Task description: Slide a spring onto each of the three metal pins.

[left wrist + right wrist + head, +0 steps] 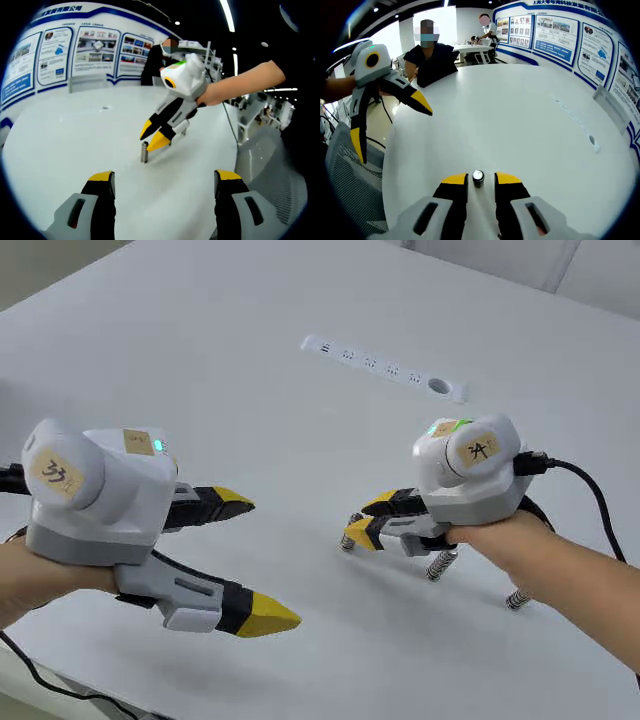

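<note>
White table; right hand-held gripper flanks spring; left hand-held gripper wide.

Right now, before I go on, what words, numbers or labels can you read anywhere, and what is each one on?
"33", handwritten, as best it reads: left sticker on the left claw.
"34", handwritten, as best it reads: right sticker on the right claw.
Too blurred to read: Chinese headings and small print on the wall boards.
No readable marking: the power strip.
</note>
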A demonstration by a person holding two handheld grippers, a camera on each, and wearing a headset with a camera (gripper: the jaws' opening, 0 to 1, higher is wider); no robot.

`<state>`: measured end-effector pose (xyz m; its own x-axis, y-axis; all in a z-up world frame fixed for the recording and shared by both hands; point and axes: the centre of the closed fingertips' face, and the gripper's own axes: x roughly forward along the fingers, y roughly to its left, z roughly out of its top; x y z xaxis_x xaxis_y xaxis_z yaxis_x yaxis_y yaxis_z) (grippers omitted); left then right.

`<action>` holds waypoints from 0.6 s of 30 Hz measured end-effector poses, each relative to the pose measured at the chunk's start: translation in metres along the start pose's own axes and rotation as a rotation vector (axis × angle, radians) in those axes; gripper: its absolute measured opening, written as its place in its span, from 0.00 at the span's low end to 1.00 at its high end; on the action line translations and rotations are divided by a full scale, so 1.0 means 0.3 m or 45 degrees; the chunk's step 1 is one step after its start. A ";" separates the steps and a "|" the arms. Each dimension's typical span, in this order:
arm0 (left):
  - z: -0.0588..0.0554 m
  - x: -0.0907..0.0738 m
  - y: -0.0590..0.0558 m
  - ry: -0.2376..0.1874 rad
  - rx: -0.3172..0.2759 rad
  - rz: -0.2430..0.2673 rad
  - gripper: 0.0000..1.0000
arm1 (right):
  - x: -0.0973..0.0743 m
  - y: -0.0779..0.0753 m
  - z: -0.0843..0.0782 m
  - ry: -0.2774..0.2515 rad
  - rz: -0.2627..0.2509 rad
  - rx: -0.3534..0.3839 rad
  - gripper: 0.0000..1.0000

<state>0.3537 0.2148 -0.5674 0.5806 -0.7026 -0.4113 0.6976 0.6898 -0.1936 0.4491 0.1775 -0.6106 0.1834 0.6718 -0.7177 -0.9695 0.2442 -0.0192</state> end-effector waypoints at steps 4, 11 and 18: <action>0.032 -0.003 0.005 -0.024 0.002 0.007 0.83 | -0.053 0.004 0.035 -0.061 -0.004 0.018 0.23; 0.048 0.013 -0.001 0.015 0.053 0.005 0.84 | -0.203 -0.002 0.059 -0.189 -0.044 -0.018 0.27; 0.070 0.019 0.001 0.036 0.088 -0.011 0.84 | -0.406 -0.047 0.023 -0.361 -0.183 -0.033 0.27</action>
<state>0.3660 0.2072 -0.5512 0.5630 -0.7027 -0.4350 0.7305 0.6693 -0.1357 0.4416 0.0971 -0.5180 0.3535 0.8007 -0.4837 -0.9335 0.3353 -0.1272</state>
